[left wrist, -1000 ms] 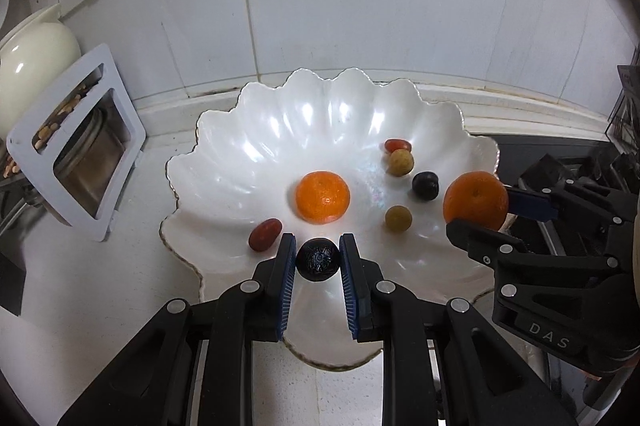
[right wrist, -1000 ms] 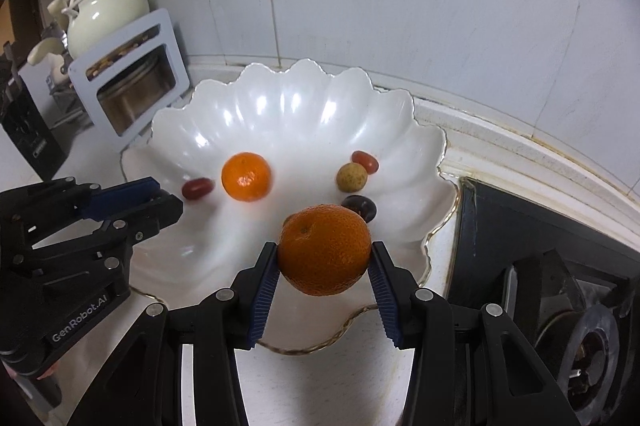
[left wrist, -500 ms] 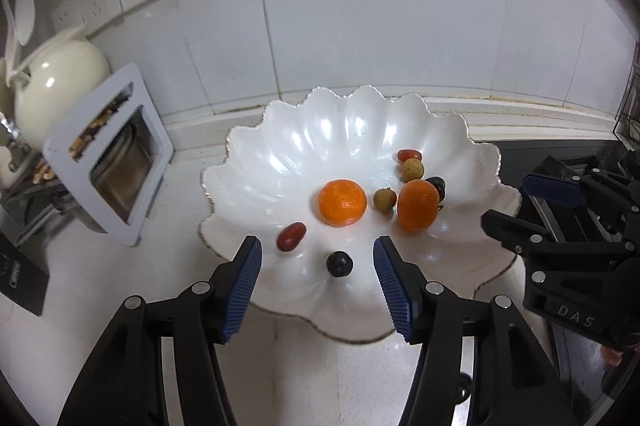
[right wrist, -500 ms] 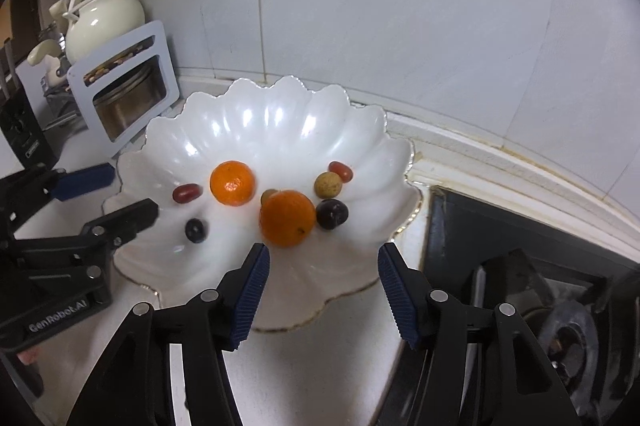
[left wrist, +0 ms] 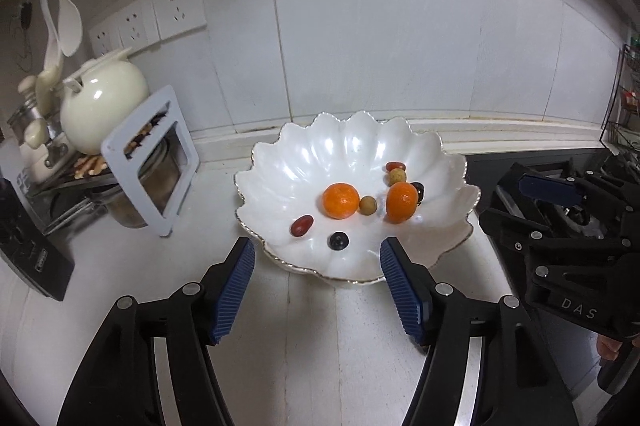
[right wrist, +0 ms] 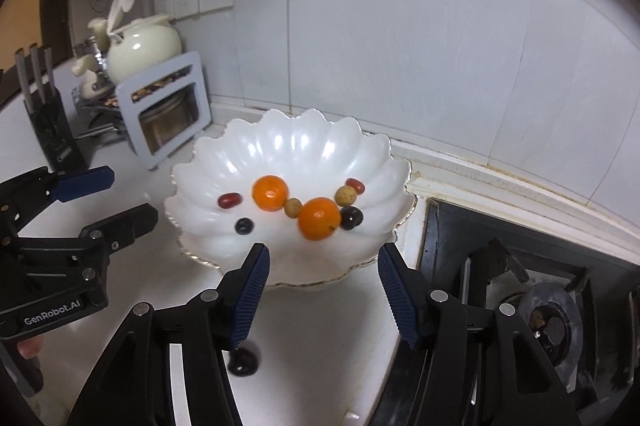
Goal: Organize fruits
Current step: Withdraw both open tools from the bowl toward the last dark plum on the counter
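Note:
A white scalloped bowl [left wrist: 352, 146] [right wrist: 288, 142] on the counter holds two oranges [left wrist: 340, 200] [left wrist: 401, 202], a red date [left wrist: 301, 225], a dark round fruit [left wrist: 338, 240], tan longans [left wrist: 367, 205] and another dark fruit [left wrist: 417, 189]. My left gripper [left wrist: 316, 268] is open and empty, hovering in front of the bowl. My right gripper [right wrist: 322, 268] is open and empty, also in front of the bowl. One dark fruit [right wrist: 243, 362] lies on the counter under the right gripper.
A white frame rack with jars [left wrist: 152, 162] and a cream teapot [left wrist: 102, 102] stand left. A black knife block [right wrist: 52, 122] is at far left. A black gas stove [right wrist: 540, 306] lies right of the bowl. Wall sockets [left wrist: 176, 10] sit behind.
Both grippers opened, dropping the dark fruit and the orange into the bowl, then pulled back and up away from it.

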Action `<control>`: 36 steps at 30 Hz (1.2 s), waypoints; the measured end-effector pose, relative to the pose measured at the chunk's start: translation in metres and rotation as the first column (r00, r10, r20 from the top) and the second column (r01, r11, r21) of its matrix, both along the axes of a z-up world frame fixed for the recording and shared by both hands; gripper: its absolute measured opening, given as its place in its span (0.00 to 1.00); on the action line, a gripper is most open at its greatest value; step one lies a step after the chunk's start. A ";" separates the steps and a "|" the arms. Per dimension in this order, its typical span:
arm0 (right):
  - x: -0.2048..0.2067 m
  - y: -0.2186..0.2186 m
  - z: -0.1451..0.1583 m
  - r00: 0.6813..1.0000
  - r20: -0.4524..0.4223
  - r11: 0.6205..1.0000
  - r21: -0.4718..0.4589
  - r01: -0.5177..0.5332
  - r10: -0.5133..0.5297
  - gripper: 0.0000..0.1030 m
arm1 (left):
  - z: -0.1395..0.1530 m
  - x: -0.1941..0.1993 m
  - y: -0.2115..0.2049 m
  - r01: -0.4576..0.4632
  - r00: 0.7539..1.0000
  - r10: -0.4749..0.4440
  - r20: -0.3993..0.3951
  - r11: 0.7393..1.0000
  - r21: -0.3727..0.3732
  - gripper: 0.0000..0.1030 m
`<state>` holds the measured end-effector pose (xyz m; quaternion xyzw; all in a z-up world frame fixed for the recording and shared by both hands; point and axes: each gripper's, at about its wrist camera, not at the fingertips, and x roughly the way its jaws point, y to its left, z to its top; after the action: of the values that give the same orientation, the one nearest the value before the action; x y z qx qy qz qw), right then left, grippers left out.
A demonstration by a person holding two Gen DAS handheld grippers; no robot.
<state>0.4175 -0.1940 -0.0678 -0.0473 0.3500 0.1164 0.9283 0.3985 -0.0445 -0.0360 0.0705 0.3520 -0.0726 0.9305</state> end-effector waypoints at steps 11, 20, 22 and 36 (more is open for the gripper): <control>-0.031 -0.002 0.012 0.999 0.036 1.000 -0.006 -0.005 0.005 0.56 | 0.015 -0.039 0.000 -0.023 0.999 0.022 0.030 1.000 0.018 0.65; -0.038 -0.005 0.018 0.986 0.060 0.987 0.009 -0.157 0.157 0.56 | 0.016 -0.065 -0.010 -0.172 0.985 0.172 -0.003 0.985 -0.003 0.67; -0.038 -0.007 0.020 0.977 0.063 0.979 0.016 -0.205 0.204 0.56 | 0.018 -0.071 -0.013 -0.221 0.975 0.221 -0.003 0.975 -0.006 0.67; -0.046 -0.025 0.021 0.884 0.078 0.883 0.057 -0.466 0.462 0.56 | 0.024 -0.130 -0.051 -0.508 0.861 0.508 0.008 0.861 -0.037 0.67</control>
<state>0.3712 -0.2187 -0.0470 -0.0987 0.2950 0.3464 0.8850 0.2689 -0.0955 -0.0125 -0.0398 0.3488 0.1698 0.9208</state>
